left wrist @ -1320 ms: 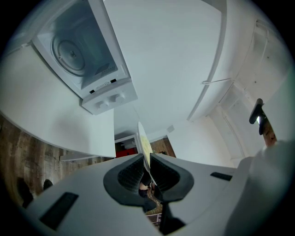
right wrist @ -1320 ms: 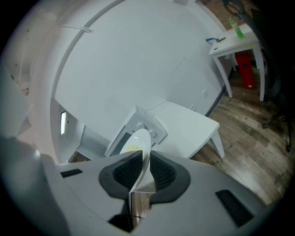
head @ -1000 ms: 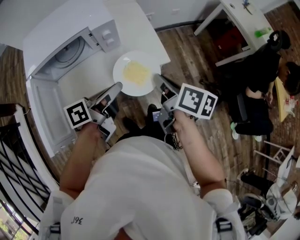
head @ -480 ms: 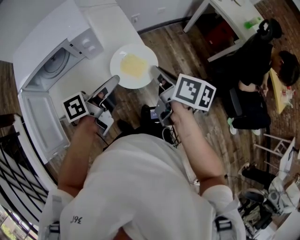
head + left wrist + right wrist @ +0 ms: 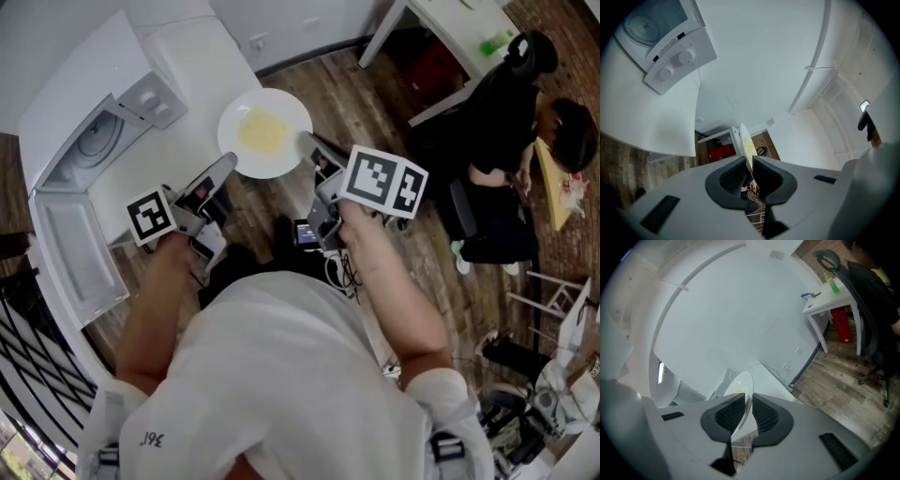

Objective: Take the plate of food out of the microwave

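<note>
Fingers: your left gripper (image 5: 228, 164) and right gripper (image 5: 307, 142) were each clamped on the plate (image 5: 265, 131) rim, on opposite sides.
Plate: it hung outside the microwave (image 5: 103, 141), over the desk's (image 5: 202, 56) near corner and partly over the floor.
Next move: the free desk lay ahead and to your left, with your left gripper nearer it.

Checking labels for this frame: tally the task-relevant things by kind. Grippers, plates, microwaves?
grippers: 2, the left gripper and the right gripper, each shut on the plate's rim
plate of food: 1, held over the floor, outside the microwave
microwave: 1, door open
total: 4
</note>
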